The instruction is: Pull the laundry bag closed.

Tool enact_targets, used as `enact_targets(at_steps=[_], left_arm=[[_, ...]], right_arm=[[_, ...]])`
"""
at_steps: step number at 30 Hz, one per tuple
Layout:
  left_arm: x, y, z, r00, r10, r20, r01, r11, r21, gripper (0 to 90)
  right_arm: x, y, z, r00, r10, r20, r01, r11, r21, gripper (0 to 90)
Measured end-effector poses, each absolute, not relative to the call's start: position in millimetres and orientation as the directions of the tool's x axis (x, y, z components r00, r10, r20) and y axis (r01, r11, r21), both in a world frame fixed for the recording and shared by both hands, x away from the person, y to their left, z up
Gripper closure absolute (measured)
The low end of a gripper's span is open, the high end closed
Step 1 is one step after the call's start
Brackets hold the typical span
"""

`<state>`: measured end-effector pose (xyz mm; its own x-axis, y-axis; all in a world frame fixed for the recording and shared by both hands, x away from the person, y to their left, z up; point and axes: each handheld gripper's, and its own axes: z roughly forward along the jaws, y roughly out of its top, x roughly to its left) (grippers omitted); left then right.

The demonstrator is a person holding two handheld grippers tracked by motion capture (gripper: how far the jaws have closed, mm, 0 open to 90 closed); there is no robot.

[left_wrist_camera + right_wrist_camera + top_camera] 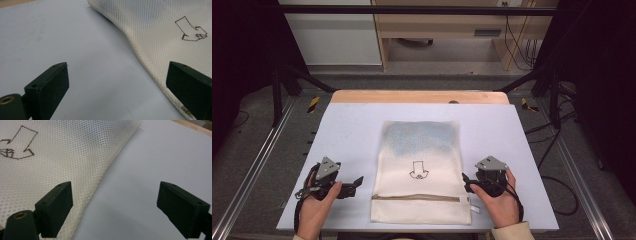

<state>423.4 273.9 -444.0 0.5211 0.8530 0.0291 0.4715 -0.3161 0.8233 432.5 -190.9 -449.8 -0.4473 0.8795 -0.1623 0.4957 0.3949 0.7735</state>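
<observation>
A cream mesh laundry bag (419, 167) lies flat in the middle of the table, with a brown zipper (416, 198) across its near end and a small dark arrow drawing (418, 170) on top. Something bluish shows through its far half. My left gripper (360, 181) rests on the table just left of the bag's near part, jaws wide apart and nothing between them. On the bag's right side my right gripper (465, 181) sits at the edge, open. The bag's edge (100, 182) runs between its jaws, unpinched. The bag (162, 32) reaches the left gripper's far jaw.
The pale table top (347, 130) has a wooden strip (419, 96) along its far edge. Metal frame rails (257, 165) run down both sides, with cables (557, 185) on the floor to the right. A light wooden cabinet (452, 30) stands beyond.
</observation>
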Motion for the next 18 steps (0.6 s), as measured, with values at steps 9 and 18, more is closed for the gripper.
enact_targets(at_steps=[9, 18], left_arm=[[424.8, 278.6, -444.1, 0.496, 0.868, 0.026, 0.466, -0.291, 0.835, 5.1], [418.0, 281.5, -440.1, 0.508, 0.860, 0.037, 0.471, -0.313, 0.824, 5.5]], right_arm=[[430.0, -185.4, -448.8, -0.494, 0.852, -0.172, 0.467, 0.427, 0.775, 18.8], [421.6, -173.8, -442.6, -0.555, 0.819, -0.144, 0.449, 0.441, 0.777, 20.7]])
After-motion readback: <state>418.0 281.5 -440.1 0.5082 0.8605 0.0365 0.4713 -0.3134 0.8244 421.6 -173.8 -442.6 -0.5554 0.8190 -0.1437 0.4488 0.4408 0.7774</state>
